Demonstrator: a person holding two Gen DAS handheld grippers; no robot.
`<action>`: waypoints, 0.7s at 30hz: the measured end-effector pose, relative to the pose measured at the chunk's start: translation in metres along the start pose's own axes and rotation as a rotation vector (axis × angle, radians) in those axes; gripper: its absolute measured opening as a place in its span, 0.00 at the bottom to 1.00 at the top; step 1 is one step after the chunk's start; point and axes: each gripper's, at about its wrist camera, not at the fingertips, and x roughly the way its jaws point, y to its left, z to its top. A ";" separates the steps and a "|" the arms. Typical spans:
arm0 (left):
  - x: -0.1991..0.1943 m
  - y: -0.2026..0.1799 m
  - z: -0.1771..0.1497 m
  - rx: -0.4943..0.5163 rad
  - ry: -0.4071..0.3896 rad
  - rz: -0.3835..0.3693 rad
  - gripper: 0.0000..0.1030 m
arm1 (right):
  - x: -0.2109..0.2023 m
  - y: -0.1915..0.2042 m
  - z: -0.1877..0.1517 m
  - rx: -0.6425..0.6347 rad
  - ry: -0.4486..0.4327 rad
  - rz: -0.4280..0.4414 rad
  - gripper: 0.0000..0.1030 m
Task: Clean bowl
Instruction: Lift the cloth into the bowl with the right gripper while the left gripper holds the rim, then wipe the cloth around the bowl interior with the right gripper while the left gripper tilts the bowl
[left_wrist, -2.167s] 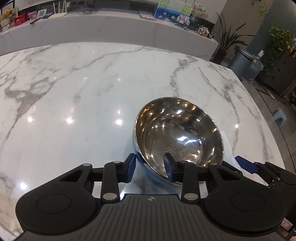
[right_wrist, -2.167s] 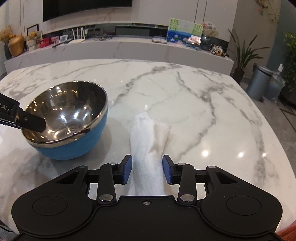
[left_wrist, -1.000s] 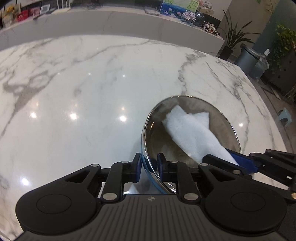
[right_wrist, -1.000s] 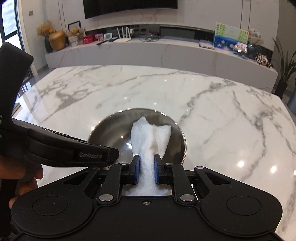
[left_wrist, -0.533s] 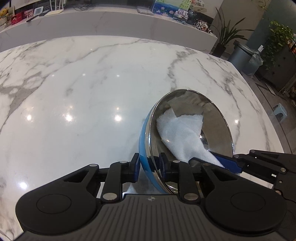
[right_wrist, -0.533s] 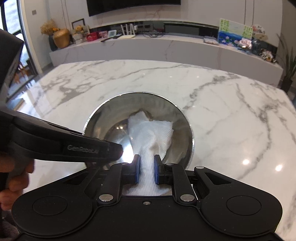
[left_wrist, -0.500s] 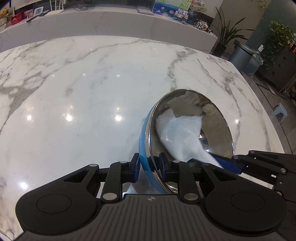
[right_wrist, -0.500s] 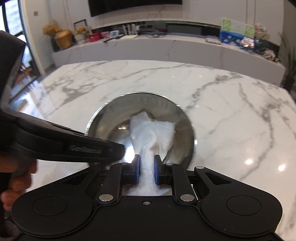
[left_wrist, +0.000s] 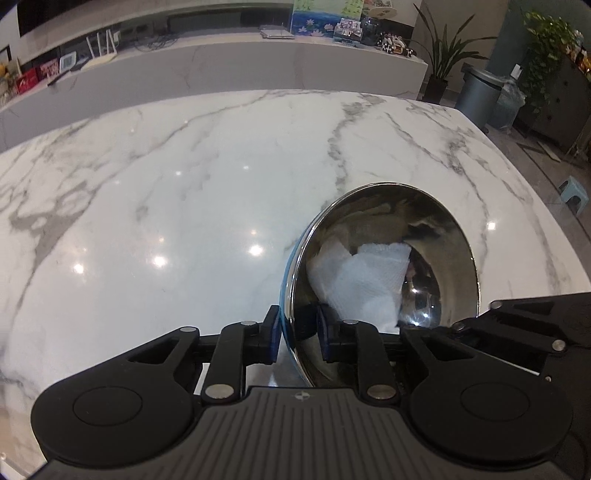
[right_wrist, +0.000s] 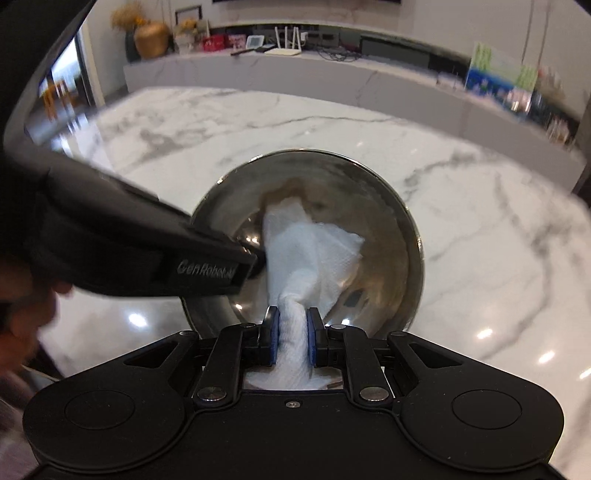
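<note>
A steel bowl (left_wrist: 443, 236) with a blue outside is tilted up on the marble table, its opening facing right. My left gripper (left_wrist: 295, 332) is shut on the bowl's near rim, one finger outside and one inside. My right gripper (right_wrist: 291, 339) is shut on a white paper towel (right_wrist: 314, 251), which is pressed against the inside of the bowl (right_wrist: 388, 236). The towel also shows in the left wrist view (left_wrist: 362, 280). The left gripper's body (right_wrist: 129, 236) crosses the left of the right wrist view.
The white marble table (left_wrist: 184, 192) spreads wide to the left and behind the bowl. Its right edge (left_wrist: 554, 221) is close to the bowl. A long marble counter (left_wrist: 221, 66) with small items stands behind. A bin (left_wrist: 476, 92) and plants stand beyond the table.
The right gripper has pushed deeper into the bowl and the towel has shifted across its inner wall. The bowl stays tilted in the left gripper's hold.
</note>
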 end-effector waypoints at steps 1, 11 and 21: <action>0.000 -0.001 0.000 0.004 -0.001 0.004 0.16 | 0.000 0.006 -0.001 -0.041 -0.001 -0.045 0.12; 0.002 0.006 0.001 -0.028 0.004 -0.033 0.21 | 0.001 -0.003 -0.004 0.031 0.003 -0.047 0.13; 0.020 0.020 -0.011 -0.174 0.113 -0.184 0.35 | 0.005 -0.034 -0.008 0.218 -0.013 0.026 0.13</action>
